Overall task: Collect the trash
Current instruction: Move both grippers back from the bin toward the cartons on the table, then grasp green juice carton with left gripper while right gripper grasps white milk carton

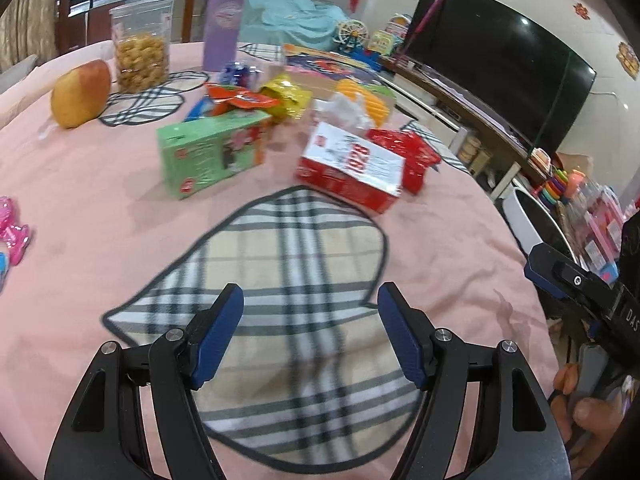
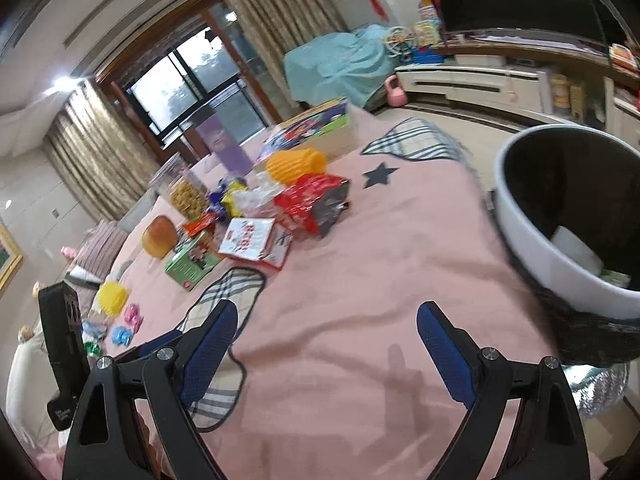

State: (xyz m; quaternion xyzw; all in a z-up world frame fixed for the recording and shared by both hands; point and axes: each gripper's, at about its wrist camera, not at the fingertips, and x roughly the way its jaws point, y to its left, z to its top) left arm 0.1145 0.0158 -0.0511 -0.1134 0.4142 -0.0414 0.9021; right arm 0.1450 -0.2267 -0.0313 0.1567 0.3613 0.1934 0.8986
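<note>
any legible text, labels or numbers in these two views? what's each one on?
"1928": red digits on the white top of the red and white box, left wrist view; blurred, so a likely reading only.
"DAS": white letters on the black body of the right gripper, cut off at the frame edge.
Green box: print too blurred to read.
Snack wrappers, purple bottle: unreadable.

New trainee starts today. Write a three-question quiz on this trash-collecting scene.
1. True or false: the left gripper holds a wrapper.
2. Which lies nearer the left gripper: A) the red and white box or B) the apple?
3. Fill in: the white bin stands beside the table's pink cloth, on the ____ side of the right wrist view.

Key: 1. False, its jaws stand open over the plaid mat with nothing between them. 2. A. 3. Right.
</note>
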